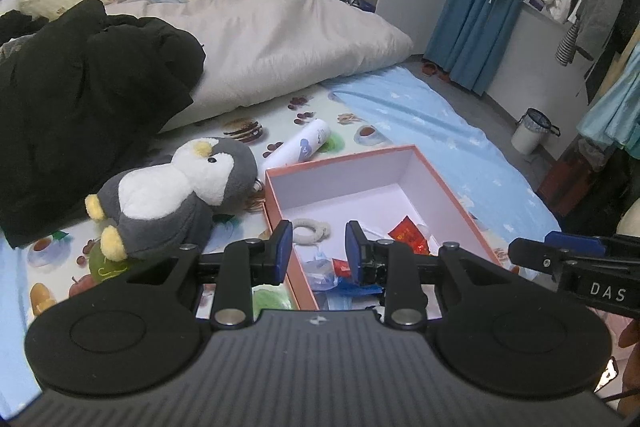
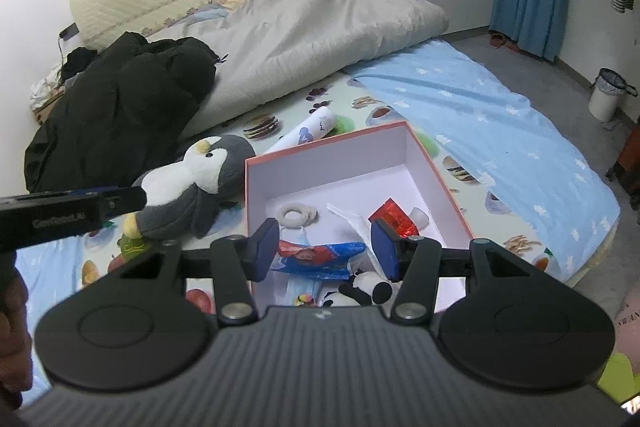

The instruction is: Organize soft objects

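Grippers side by side above the bed, both angled downward toward the pink-rimmed box [image 1: 436, 183]. Left gripper [image 1: 319, 251] with blue pads parted a little, nothing between them; hanging over the box's near left corner, left finger outside the wall, right finger over the inside. Right gripper [image 2: 326, 251] with pads set wider apart, also empty; hanging over the near end of the same box. Seen from the left wrist, the right gripper juts in at the right edge, with part of a hand [image 1: 630, 339] below it; seen from the right wrist, the left gripper juts in at the left edge.

Plush penguin [image 1: 168, 199] lying on its back on the printed sheet [image 1: 60, 255], just left of the box and beyond the left gripper's left finger, clear of both tools. Small panda plush [image 2: 360, 287] lying inside the box at its near end, below the right gripper's pads, not touched. Also in the box: white ring [image 2: 298, 213], red packet [image 2: 394, 219], blue wrapper [image 2: 320, 255]. White tube [image 1: 302, 145] lying on the sheet behind the box. Black jacket [image 1: 88, 99] heaped left of the penguin; grey duvet [image 1: 280, 39] bunched behind.
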